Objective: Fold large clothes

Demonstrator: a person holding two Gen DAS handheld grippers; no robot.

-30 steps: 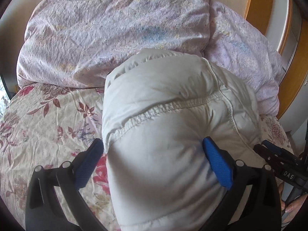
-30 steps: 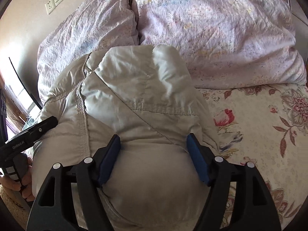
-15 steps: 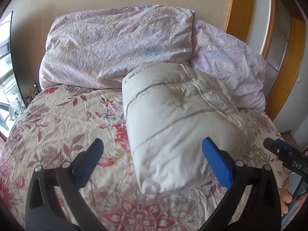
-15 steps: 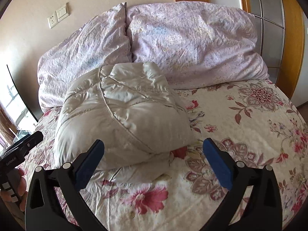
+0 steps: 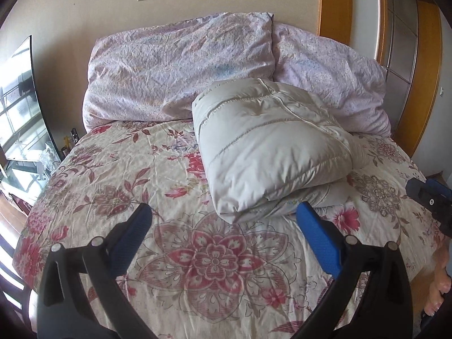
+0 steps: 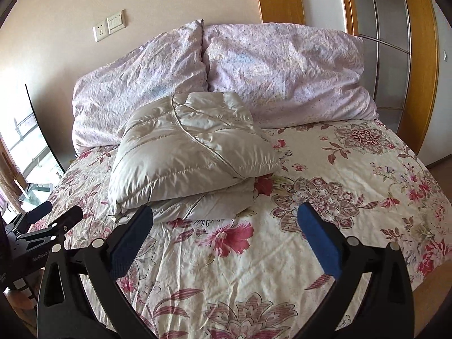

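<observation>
A beige puffy jacket (image 5: 271,147), folded into a thick bundle, lies on the floral bedspread (image 5: 118,175) in front of the pillows; it also shows in the right wrist view (image 6: 192,155). My left gripper (image 5: 223,227) is open and empty, held back from the bundle's near edge and above the bed. My right gripper (image 6: 224,226) is open and empty, also back from the bundle. The right gripper's tip shows at the right edge of the left wrist view (image 5: 429,195); the left gripper shows at the left edge of the right wrist view (image 6: 42,226).
Two lilac pillows (image 5: 180,67) (image 6: 285,70) lean on the wall behind the jacket. A wooden wardrobe (image 6: 395,42) stands at the right. A window and glass stand (image 5: 19,118) are at the left. The bedspread (image 6: 339,183) stretches out right of the bundle.
Both grippers let go of the jacket bundle and pulled back and up from it. The bundle now rests on the bed by the pillows.
</observation>
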